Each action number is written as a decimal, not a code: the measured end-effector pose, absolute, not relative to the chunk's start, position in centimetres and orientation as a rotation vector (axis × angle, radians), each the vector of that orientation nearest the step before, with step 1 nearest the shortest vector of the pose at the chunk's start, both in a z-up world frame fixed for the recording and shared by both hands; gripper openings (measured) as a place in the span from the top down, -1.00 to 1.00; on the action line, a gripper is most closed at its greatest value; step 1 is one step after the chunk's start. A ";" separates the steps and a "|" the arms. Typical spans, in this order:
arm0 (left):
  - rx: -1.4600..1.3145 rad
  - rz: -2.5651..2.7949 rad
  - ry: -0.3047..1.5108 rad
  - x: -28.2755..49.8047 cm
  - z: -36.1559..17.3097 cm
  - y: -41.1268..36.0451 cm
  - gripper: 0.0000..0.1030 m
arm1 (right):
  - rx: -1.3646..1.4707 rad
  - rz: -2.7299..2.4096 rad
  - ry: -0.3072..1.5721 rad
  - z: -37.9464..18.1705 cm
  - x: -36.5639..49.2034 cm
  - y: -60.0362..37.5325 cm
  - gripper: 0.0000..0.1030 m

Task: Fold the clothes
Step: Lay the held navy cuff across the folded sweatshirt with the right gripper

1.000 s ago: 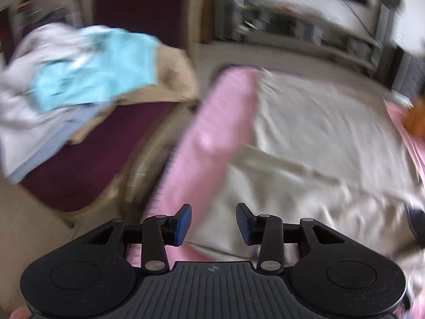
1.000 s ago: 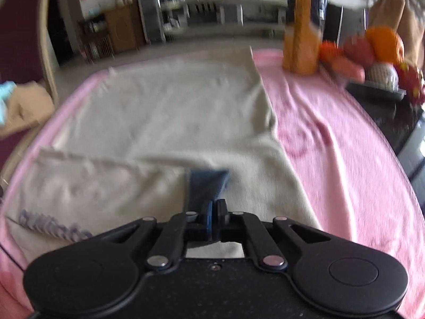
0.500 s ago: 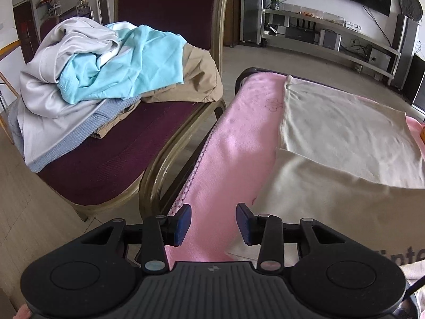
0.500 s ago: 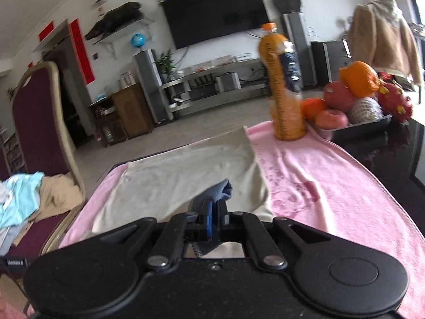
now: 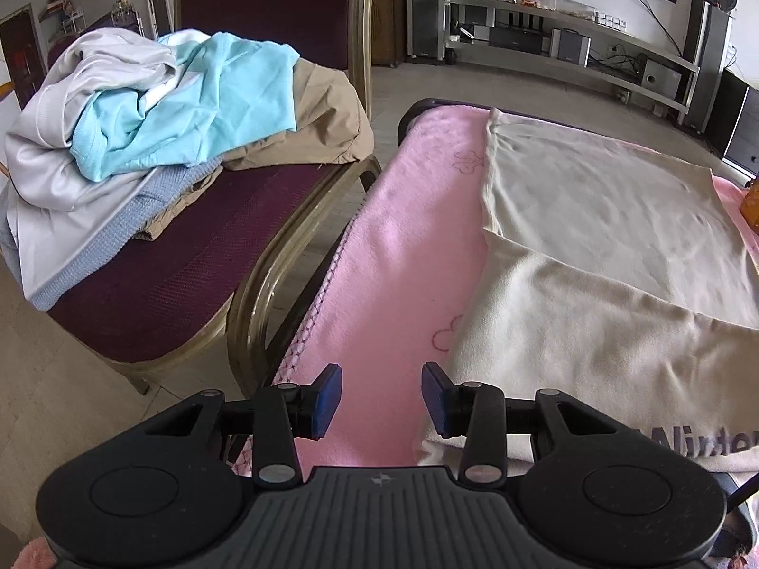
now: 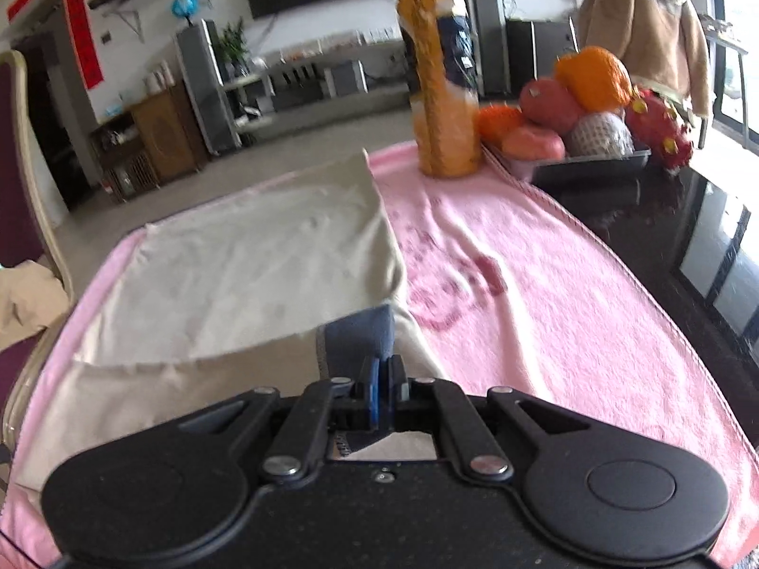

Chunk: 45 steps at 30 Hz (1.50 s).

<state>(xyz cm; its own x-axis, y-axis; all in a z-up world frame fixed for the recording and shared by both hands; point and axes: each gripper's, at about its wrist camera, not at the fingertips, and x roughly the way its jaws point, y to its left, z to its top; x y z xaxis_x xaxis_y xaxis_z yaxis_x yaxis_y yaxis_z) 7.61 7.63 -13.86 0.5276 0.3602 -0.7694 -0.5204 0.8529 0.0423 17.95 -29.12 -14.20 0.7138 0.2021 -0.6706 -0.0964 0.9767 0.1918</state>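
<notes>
A beige garment [image 5: 593, 237] lies spread on a pink towel [image 5: 408, 237], its near part folded over the far part. My left gripper [image 5: 382, 393] hovers open over the towel at the garment's near left corner, with nothing between its blue pads. In the right wrist view my right gripper [image 6: 379, 379] is shut on a dark blue piece of fabric [image 6: 360, 332] at the near right edge of the beige garment [image 6: 246, 261]. The blue piece stands up above the pads. How it joins the garment is hidden.
A maroon chair [image 5: 189, 275] left of the table holds a pile of clothes [image 5: 166, 118]: grey, light blue, tan. An orange drink bottle [image 6: 441, 85] and a fruit tray [image 6: 588, 166] stand at the table's far right. A dark glossy tabletop [image 6: 688, 246] borders the pink towel [image 6: 522, 308].
The left wrist view has swung left toward the chair and gone from blurred to sharp. The right gripper has tilted up and rolled, still pinching the blue fabric.
</notes>
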 end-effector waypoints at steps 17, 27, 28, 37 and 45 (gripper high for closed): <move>-0.219 0.461 1.013 8.7 -17.0 6.5 0.29 | 0.237 0.137 0.888 -15.8 19.2 -30.4 0.92; -0.295 0.623 1.012 8.1 -17.6 8.3 0.12 | 0.166 0.053 0.964 -17.0 19.8 -30.3 0.95; -0.301 0.628 1.012 8.0 -17.5 8.3 0.11 | 0.155 0.037 0.968 -17.1 19.9 -30.4 0.95; -0.191 0.784 0.842 4.3 -13.8 6.5 0.30 | 0.247 -0.006 0.956 -16.8 19.6 -32.6 0.91; -0.225 0.508 0.869 8.9 -14.9 6.1 0.40 | 0.385 0.219 0.927 -16.3 19.6 -32.1 0.89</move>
<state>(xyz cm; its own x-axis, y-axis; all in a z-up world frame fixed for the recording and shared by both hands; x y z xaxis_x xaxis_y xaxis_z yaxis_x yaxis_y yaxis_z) 8.90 6.14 -14.94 0.5367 0.3336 -0.7750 -0.5121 0.8588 0.0150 19.56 -32.12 -16.30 0.5845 0.3462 -0.7338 -0.0191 0.9100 0.4141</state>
